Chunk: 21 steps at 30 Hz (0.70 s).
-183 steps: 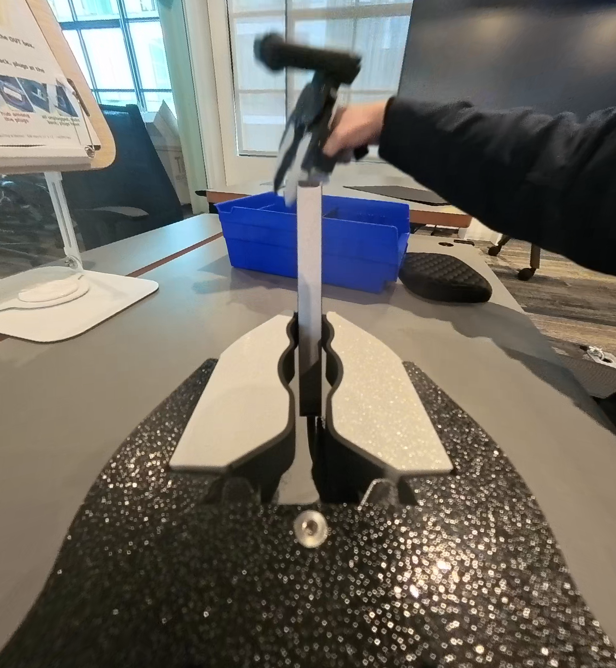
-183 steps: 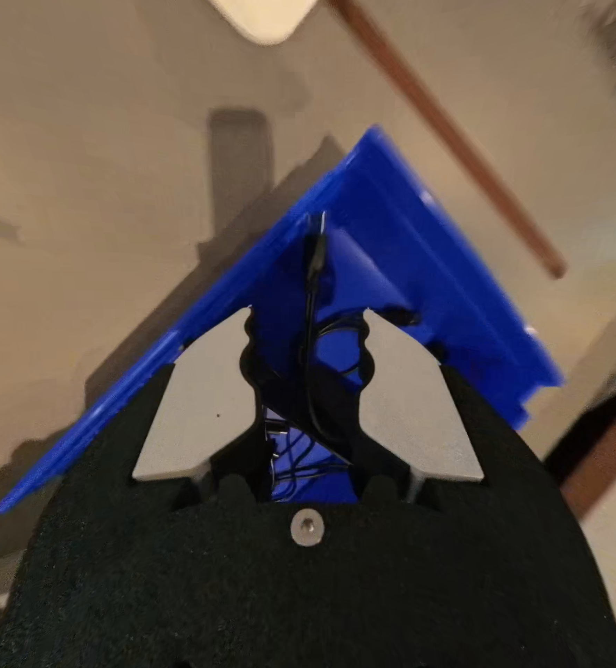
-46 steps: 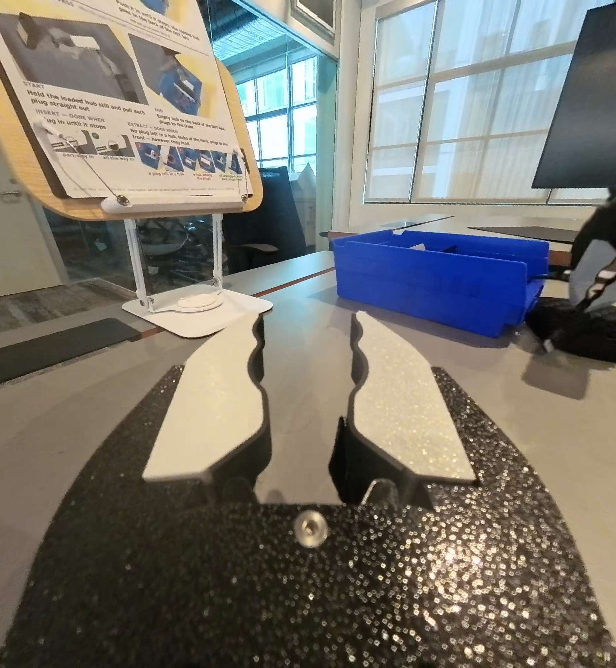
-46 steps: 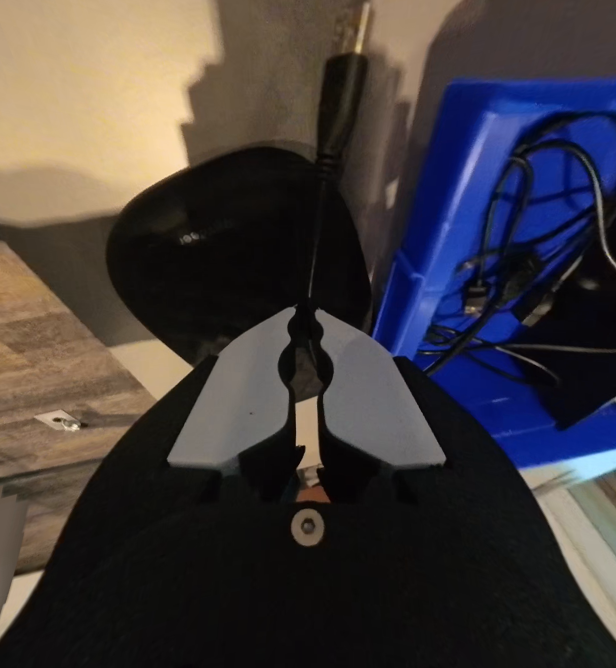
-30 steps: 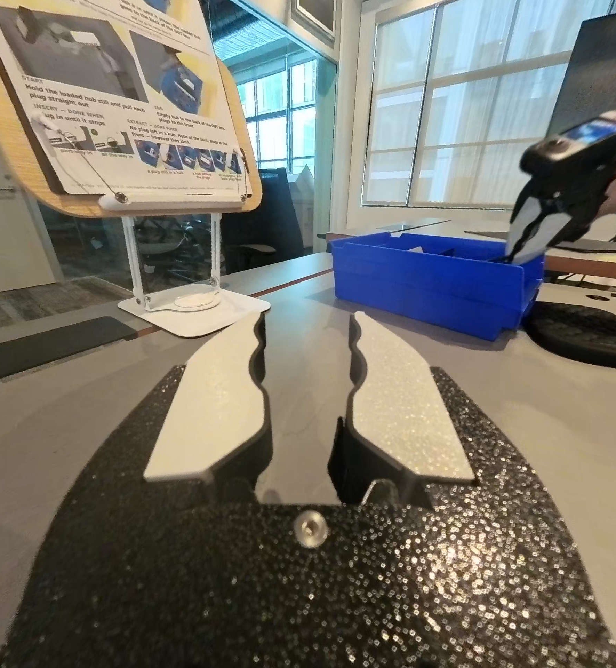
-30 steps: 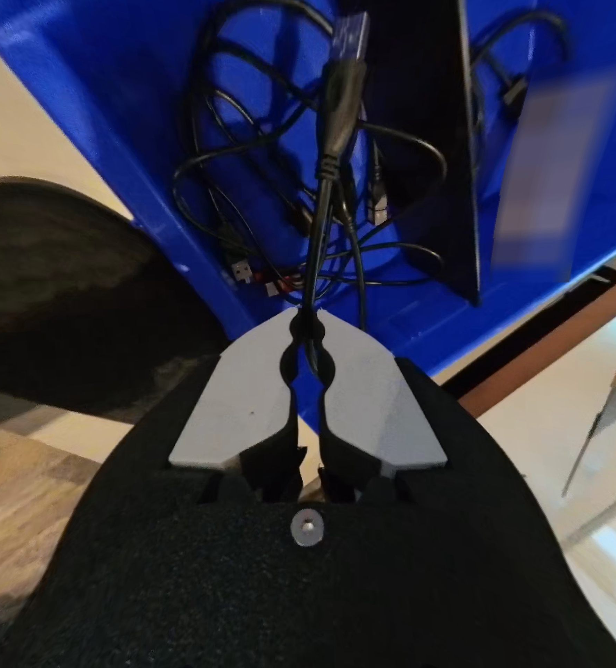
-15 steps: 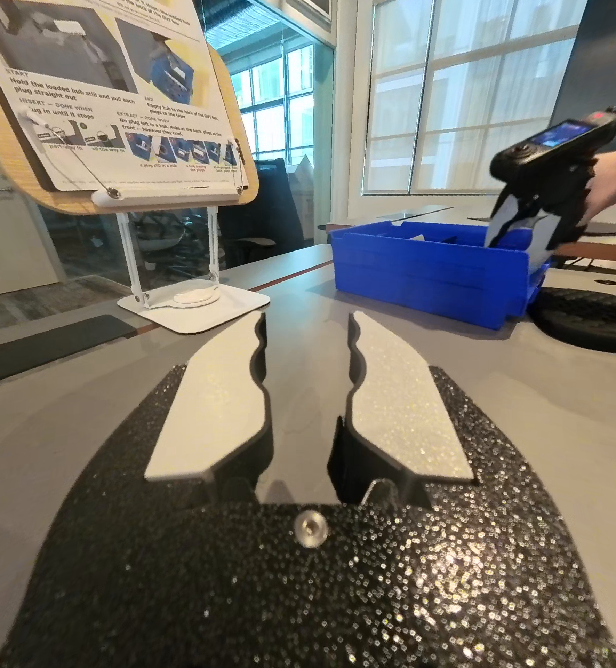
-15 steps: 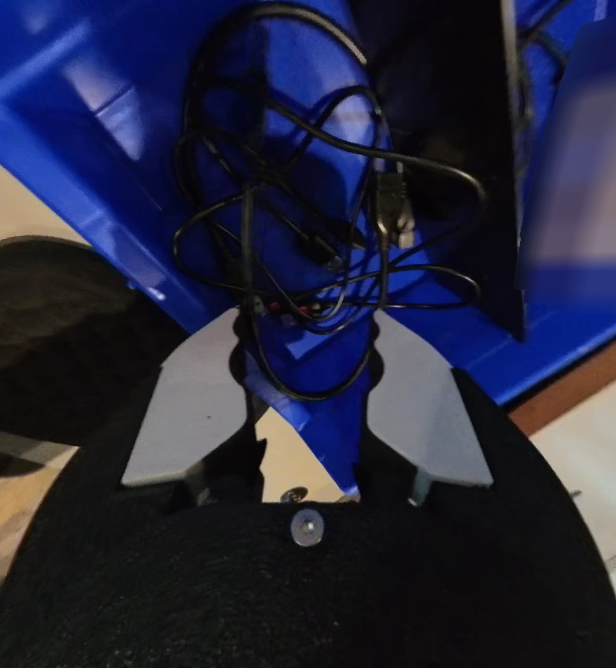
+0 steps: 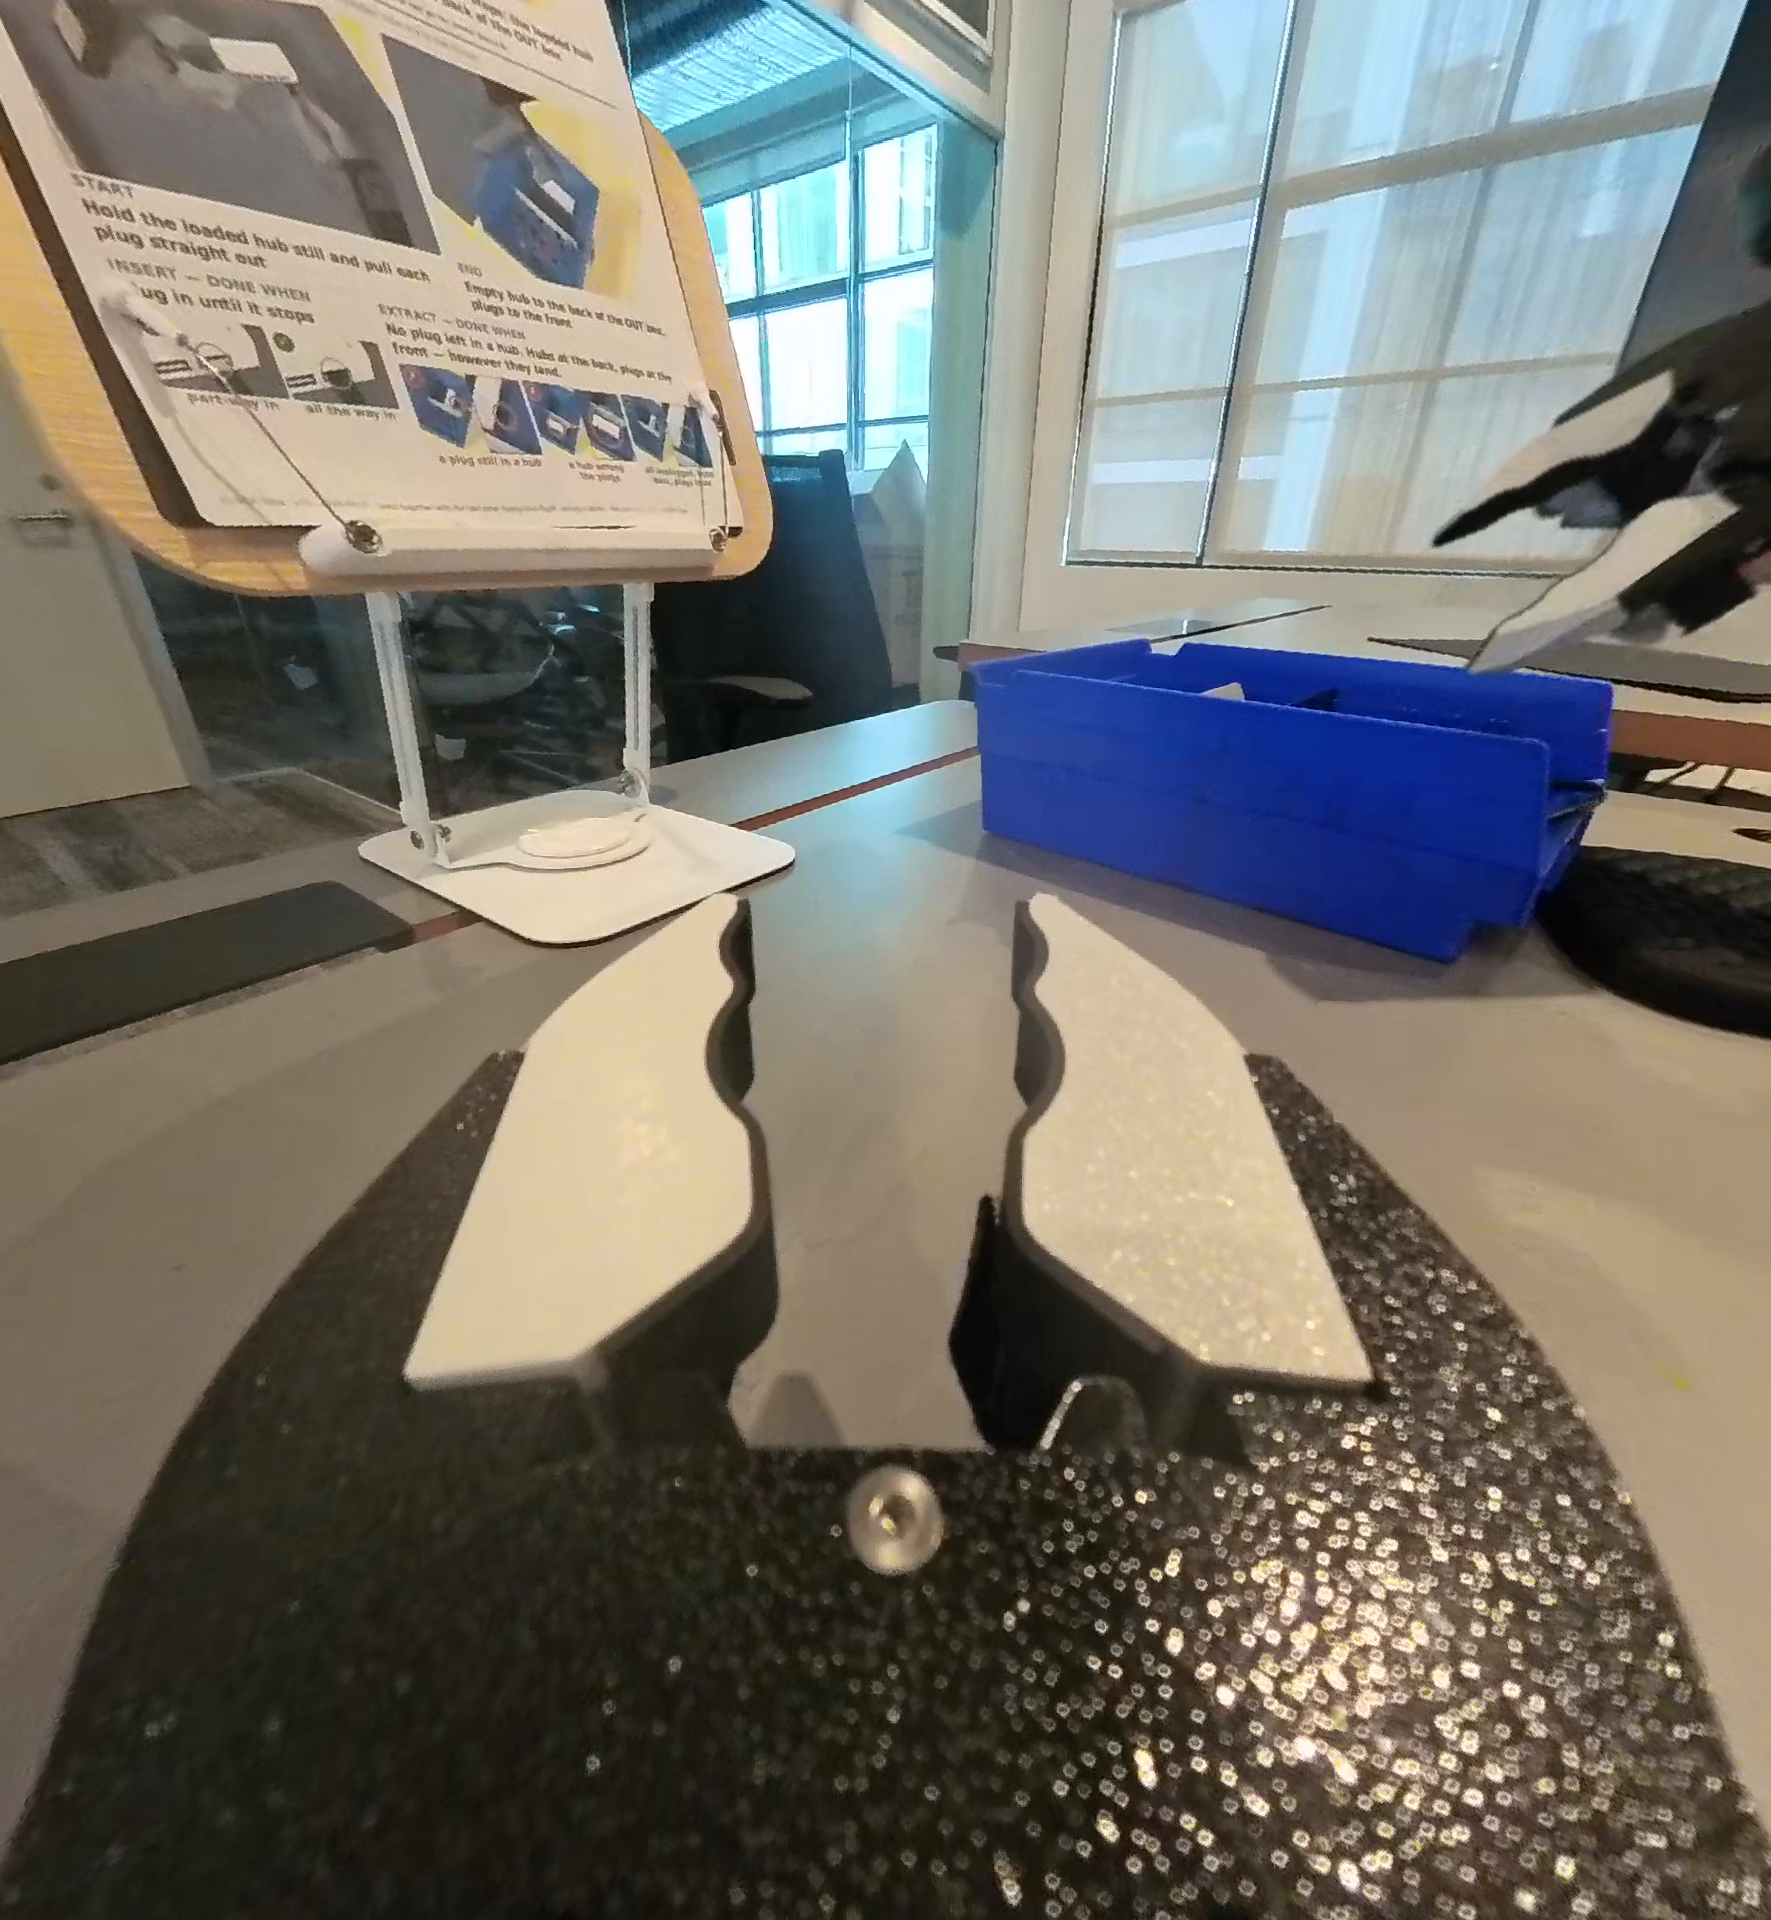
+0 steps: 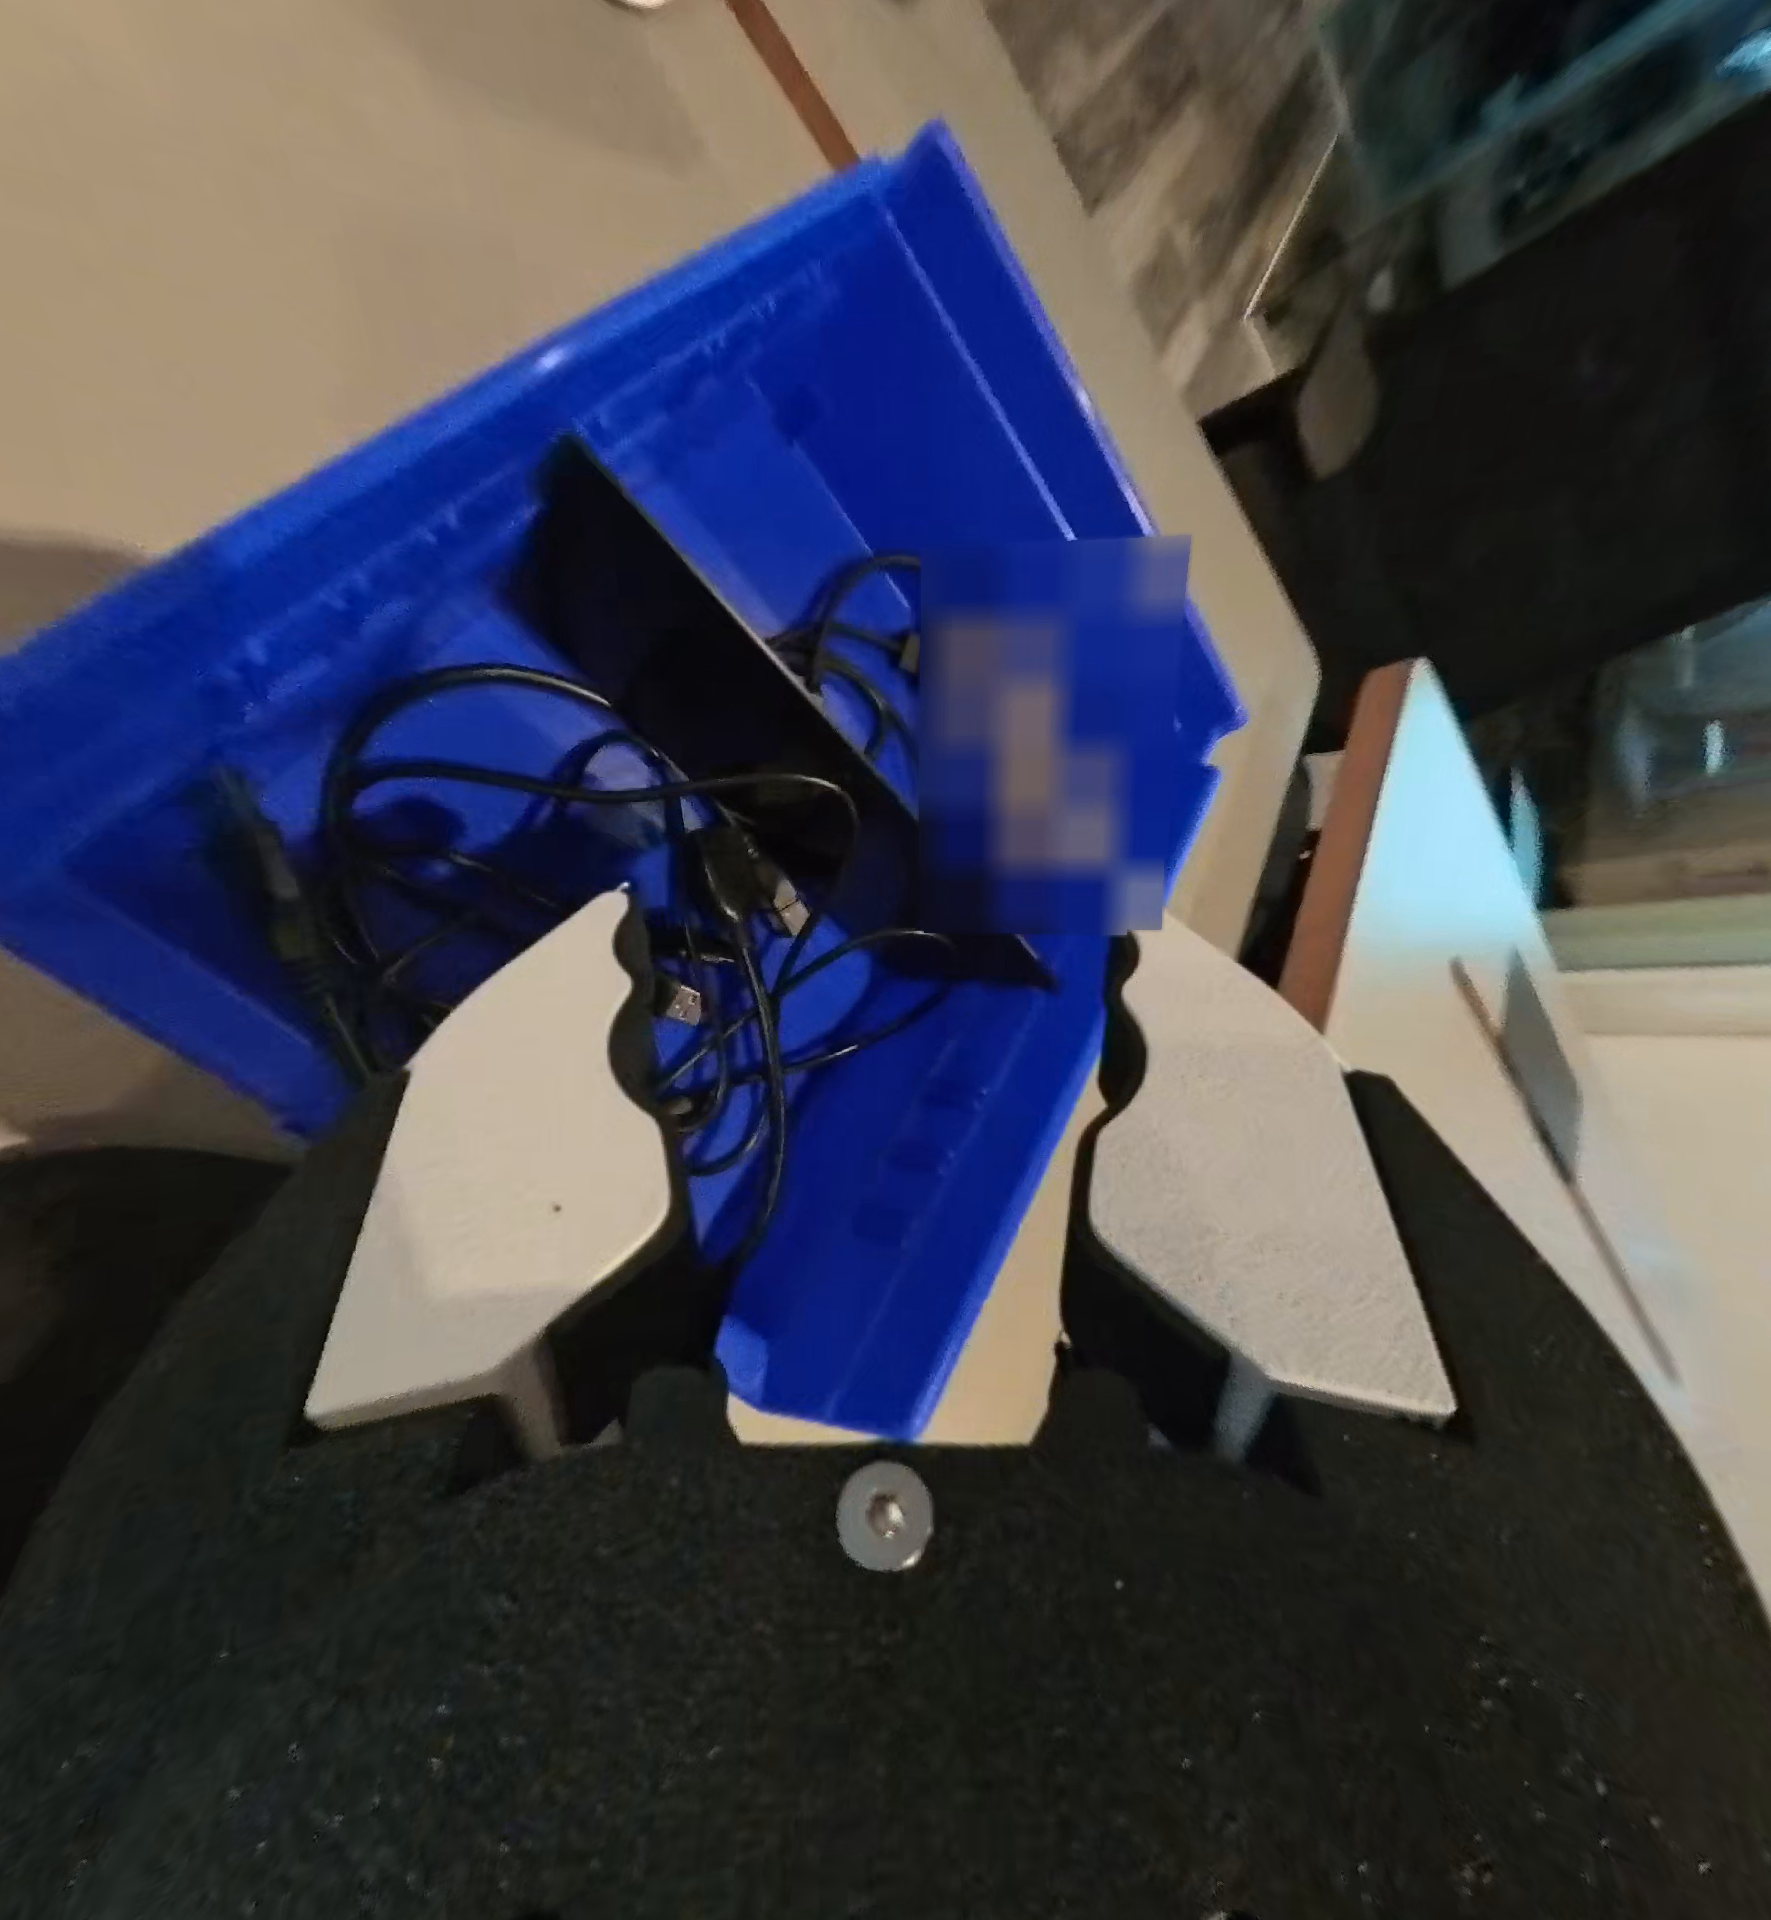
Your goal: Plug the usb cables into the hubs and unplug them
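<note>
Left gripper (image 9: 881, 914) is lying low over the grey table (image 9: 237, 1122), jaws spread apart, nothing between them but bare tabletop. Ahead and to its right the blue bin (image 9: 1276, 769) is sitting on the table, with a black pad (image 9: 1712, 935) just beside its near right corner. A white stand (image 9: 590, 862) carrying an instruction board (image 9: 361, 270) is standing to the bin's left.

Right gripper (image 10: 870, 925) is hovering above the bin (image 10: 445, 582), looking down into it, jaws wide apart and holding nothing; from the left wrist view it (image 9: 1483, 592) is showing blurred over the bin's far right edge. The usb cables (image 10: 590, 821) are lying in a loose black tangle on the bin floor, plugs free, beside a black divider (image 10: 694, 634). No hub can be made out with certainty.
</note>
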Available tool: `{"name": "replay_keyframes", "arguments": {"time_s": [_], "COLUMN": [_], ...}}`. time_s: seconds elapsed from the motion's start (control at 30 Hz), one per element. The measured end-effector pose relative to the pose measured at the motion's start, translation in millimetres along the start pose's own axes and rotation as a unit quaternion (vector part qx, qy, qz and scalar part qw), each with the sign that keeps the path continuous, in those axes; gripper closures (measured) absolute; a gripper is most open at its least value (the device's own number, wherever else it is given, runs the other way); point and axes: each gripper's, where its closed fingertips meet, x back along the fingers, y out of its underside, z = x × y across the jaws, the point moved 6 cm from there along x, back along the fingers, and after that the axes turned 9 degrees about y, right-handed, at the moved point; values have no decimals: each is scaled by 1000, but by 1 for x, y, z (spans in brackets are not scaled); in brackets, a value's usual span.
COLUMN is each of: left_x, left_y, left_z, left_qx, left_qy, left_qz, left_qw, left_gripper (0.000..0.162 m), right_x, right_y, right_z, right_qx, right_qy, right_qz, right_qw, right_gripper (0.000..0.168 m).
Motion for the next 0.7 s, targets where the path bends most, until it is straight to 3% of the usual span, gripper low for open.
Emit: {"name": "replay_keyframes", "arguments": {"time_s": [0.17, 0.33, 0.53, 0.7], "left_x": [-2, -1, -2, 3], "left_y": [1, 0, 0, -5], "left_z": [1, 0, 2, -4], "left_qx": [-3, 3, -14, -31], "left_qy": [3, -1, -13, -56], "left_qz": [-5, -3, -17, -23], "left_qw": [1000, 1000, 1000, 998], "left_gripper": [115, 115, 115, 116], "right_x": [-13, 21, 51, 23], "right_y": [11, -21, -98, -133], "right_z": [5, -6, -94, -162], "right_qx": [-41, -93, -163, -202], "right_qy": [1, 37, -40, -79], "right_qz": [0, 107, 283, 325], "right_qw": [999, 989, 944, 921], "right_gripper": [87, 93, 96, 94]}}
